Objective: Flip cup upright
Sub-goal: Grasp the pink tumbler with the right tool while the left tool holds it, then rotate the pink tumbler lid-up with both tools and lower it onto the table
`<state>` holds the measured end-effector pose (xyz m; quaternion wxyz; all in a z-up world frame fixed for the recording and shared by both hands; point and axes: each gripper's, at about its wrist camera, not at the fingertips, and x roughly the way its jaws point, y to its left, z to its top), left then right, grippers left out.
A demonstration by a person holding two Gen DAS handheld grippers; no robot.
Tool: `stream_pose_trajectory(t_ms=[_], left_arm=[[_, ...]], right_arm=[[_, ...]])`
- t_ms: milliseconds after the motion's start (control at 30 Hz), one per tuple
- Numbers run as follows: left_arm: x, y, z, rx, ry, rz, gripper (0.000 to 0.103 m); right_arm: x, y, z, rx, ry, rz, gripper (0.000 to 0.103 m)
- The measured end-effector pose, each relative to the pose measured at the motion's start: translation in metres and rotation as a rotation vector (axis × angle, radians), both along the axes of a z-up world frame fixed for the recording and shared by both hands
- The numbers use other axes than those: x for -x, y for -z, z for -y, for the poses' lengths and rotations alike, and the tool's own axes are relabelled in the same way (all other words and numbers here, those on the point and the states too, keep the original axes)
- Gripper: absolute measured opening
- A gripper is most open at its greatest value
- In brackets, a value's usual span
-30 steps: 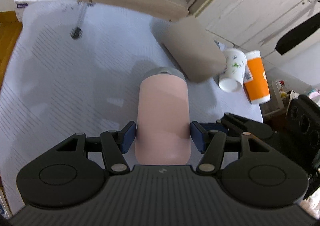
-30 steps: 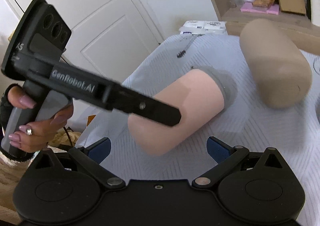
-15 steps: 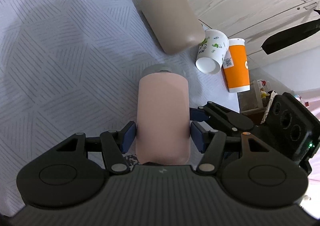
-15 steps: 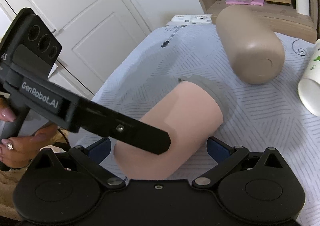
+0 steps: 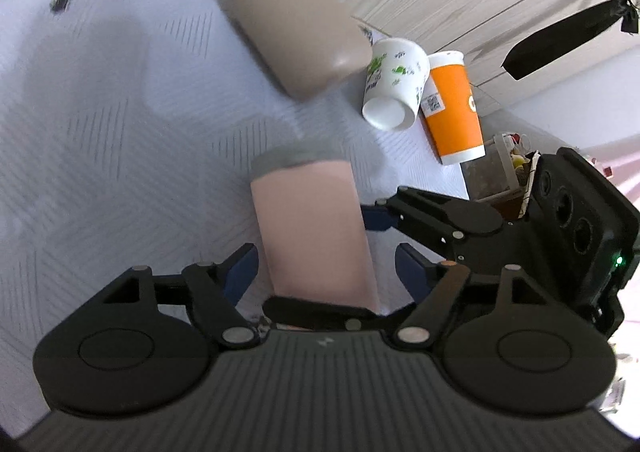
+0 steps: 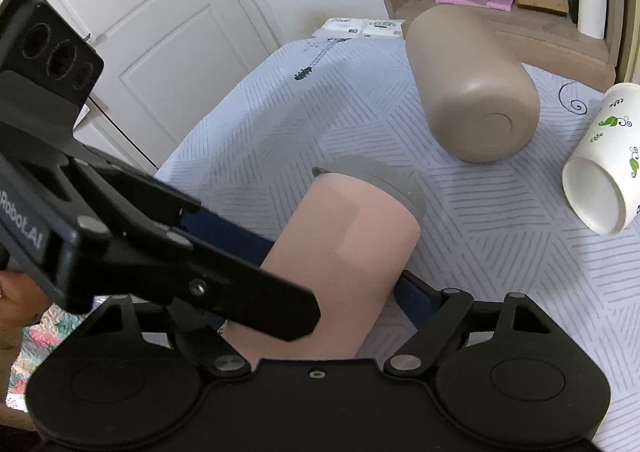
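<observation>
Pink tumbler (image 5: 308, 228) lying between both grippers: left gripper (image 5: 320, 268) jaws standing apart, right gripper (image 6: 320, 292) jaws closing on it.

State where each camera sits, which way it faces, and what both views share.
Left wrist: on the left gripper, looking down its fingers at the pink cup; the right gripper shows too.
Right wrist: on the right gripper, facing the same pink cup; the left gripper and a bit of hand show.
Shared: pink cup, tan bottle, white paper cup, patterned cloth.
</observation>
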<state>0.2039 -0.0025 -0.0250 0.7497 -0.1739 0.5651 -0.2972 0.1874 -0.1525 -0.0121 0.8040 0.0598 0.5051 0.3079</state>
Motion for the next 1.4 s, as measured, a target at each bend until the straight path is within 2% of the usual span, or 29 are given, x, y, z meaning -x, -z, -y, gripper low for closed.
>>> stream_pose_trajectory(t_ms=[233, 333, 433, 500, 633, 967, 1100, 1233, 1400], left_arm=[[-0.012, 0.009, -0.002, -0.009, -0.021, 0.073, 0.075], [-0.019, 0.017, -0.006, 0.038, -0.020, 0.035, 0.074], [-0.021, 0.021, -0.006, 0.068, -0.015, 0.026, 0.070], [-0.021, 0.022, -0.006, 0.089, -0.004, 0.025, 0.064], [-0.013, 0.015, 0.004, 0.059, 0.019, 0.079, 0.063], [0.032, -0.012, 0.017, -0.011, 0.132, 0.298, 0.062], [0.044, -0.025, 0.019, -0.015, 0.158, 0.375, 0.060], [0.059, -0.038, 0.020, -0.040, 0.184, 0.488, 0.059], [0.067, -0.048, 0.018, -0.055, 0.205, 0.592, 0.059]], right_arm=[[-0.002, 0.000, 0.016, -0.041, 0.052, -0.075, 0.088], [-0.006, 0.001, 0.023, -0.078, 0.072, -0.108, 0.088], [-0.006, 0.003, 0.029, -0.098, 0.088, -0.122, 0.084], [-0.005, 0.002, 0.034, -0.115, 0.105, -0.134, 0.078], [0.002, 0.000, 0.039, -0.135, 0.121, -0.131, 0.078], [0.042, -0.025, 0.028, -0.052, 0.059, 0.055, 0.077], [0.062, -0.037, 0.032, -0.041, 0.065, 0.115, 0.077], [0.075, -0.050, 0.026, 0.003, 0.046, 0.223, 0.077], [0.081, -0.059, 0.020, 0.016, 0.055, 0.315, 0.077]])
